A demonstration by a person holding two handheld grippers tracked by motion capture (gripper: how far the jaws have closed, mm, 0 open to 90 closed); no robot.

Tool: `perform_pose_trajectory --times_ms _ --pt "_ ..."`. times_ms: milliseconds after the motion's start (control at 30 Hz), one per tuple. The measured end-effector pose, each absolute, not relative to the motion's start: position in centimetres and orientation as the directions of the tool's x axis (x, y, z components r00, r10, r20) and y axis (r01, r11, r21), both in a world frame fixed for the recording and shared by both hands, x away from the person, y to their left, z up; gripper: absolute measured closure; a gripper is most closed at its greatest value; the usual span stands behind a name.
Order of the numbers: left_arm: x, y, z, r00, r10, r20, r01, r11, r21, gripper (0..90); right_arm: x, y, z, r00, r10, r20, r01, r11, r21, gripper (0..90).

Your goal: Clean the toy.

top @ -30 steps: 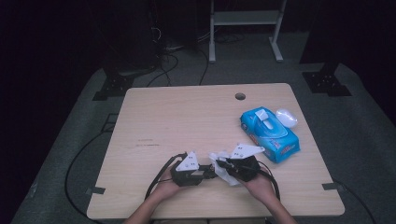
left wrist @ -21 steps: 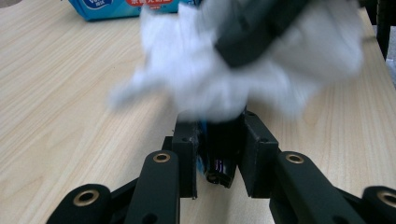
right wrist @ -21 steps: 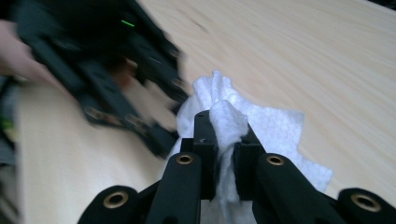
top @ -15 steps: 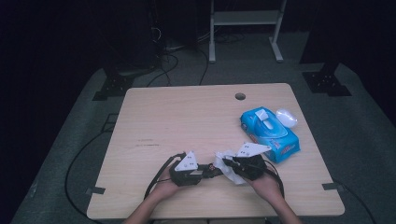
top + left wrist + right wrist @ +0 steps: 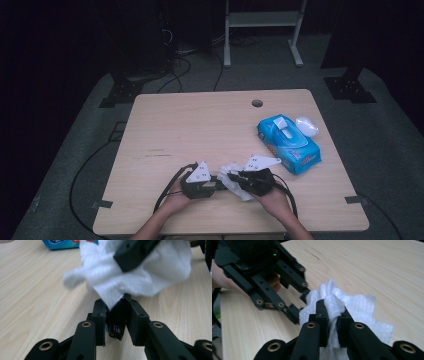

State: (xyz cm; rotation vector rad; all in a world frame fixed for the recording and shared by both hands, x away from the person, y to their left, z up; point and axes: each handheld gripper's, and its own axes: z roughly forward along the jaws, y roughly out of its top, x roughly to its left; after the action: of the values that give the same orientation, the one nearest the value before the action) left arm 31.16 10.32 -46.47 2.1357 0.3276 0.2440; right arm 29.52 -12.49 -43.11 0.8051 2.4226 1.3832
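Near the table's front edge my two grippers point at each other. My left gripper (image 5: 220, 184) (image 5: 117, 302) is shut on a small dark object (image 5: 116, 327) with a shiny purple end. A crumpled white wipe (image 5: 241, 191) (image 5: 140, 275) (image 5: 362, 307) drapes over that object's tip. My right gripper (image 5: 231, 177) (image 5: 333, 310) is shut on the wipe, which bunches up between its jaws. It presses the wipe against the left gripper's tip. In the right gripper view the left gripper (image 5: 300, 306) stands close at the upper left, a hand behind it.
A blue pack of wipes (image 5: 288, 143) lies at the table's right, with a white rounded object (image 5: 306, 125) beside its far end. A cable hole (image 5: 257, 103) sits near the far edge. Black cables trail from both grippers off the wooden table (image 5: 200, 125).
The right gripper has shifted very slightly with the wipe against the left gripper's tip. The left hand has stayed put.
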Motion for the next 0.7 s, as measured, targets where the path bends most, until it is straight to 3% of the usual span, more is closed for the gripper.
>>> perform_pose_trajectory --times_ms 167,300,700 --pt "31.2 10.4 -46.5 0.943 0.329 0.046 0.143 -0.528 0.837 70.2 29.7 -12.0 -43.1 -0.831 0.554 0.044 0.324 0.419 0.848 82.9" --pt "31.2 10.5 -46.4 0.943 0.328 0.051 0.14 -0.531 0.836 70.3 29.6 -13.1 -42.9 -0.809 0.587 -0.031 0.304 0.464 0.832 82.9" --pt "31.3 10.9 -46.1 0.942 0.327 0.067 0.133 -0.55 0.825 70.8 29.8 -15.0 -42.7 -0.759 0.644 -0.096 0.306 0.483 0.821 82.8"
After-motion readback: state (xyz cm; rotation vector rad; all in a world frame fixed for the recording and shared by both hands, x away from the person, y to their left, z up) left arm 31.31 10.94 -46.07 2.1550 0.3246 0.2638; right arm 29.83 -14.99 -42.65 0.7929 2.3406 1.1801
